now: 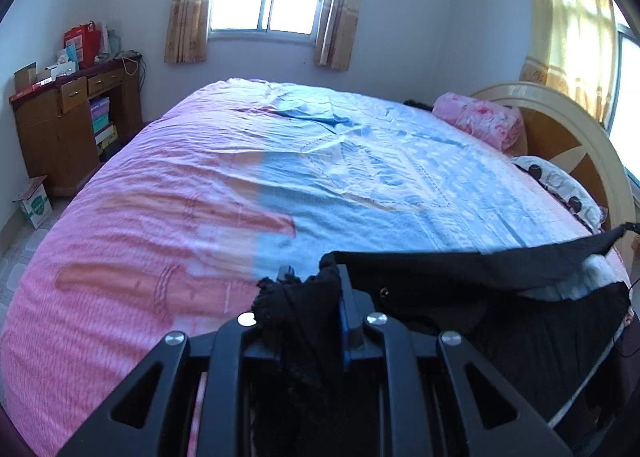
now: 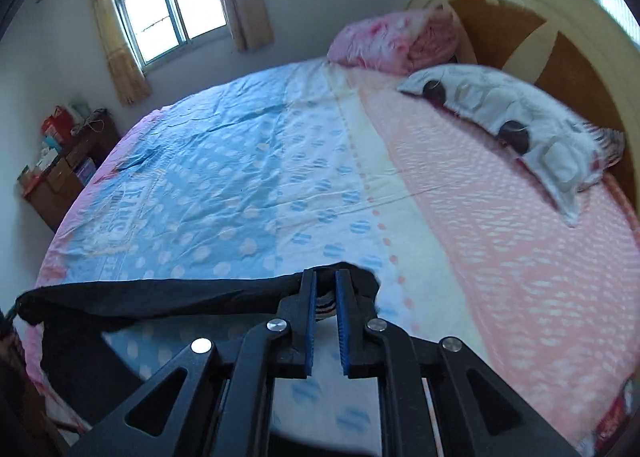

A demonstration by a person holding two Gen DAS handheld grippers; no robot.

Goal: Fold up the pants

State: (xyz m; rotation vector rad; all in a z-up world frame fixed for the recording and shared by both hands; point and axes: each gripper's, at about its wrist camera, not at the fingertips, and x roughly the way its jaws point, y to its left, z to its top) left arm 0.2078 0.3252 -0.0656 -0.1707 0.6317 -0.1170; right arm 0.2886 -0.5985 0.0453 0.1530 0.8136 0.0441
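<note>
Black pants [image 1: 480, 289] hang stretched between my two grippers above the near edge of the bed. My left gripper [image 1: 316, 281] is shut on a bunched corner of the pants, and the fabric covers most of its fingers. In the right wrist view my right gripper [image 2: 325, 277] is shut on the other corner of the pants [image 2: 160, 297], with a striped waistband piece between its blue pads [image 2: 310, 321]. The taut black edge runs left from it.
The bed [image 1: 200, 185] has a pink and blue patterned sheet. A pink rolled blanket [image 1: 480, 117] and a white pillow [image 2: 520, 129] lie by the wooden headboard [image 2: 560, 37]. A wooden desk [image 1: 68, 129] with boxes stands at the left wall, and a cardboard box [image 1: 34, 201] sits on the floor.
</note>
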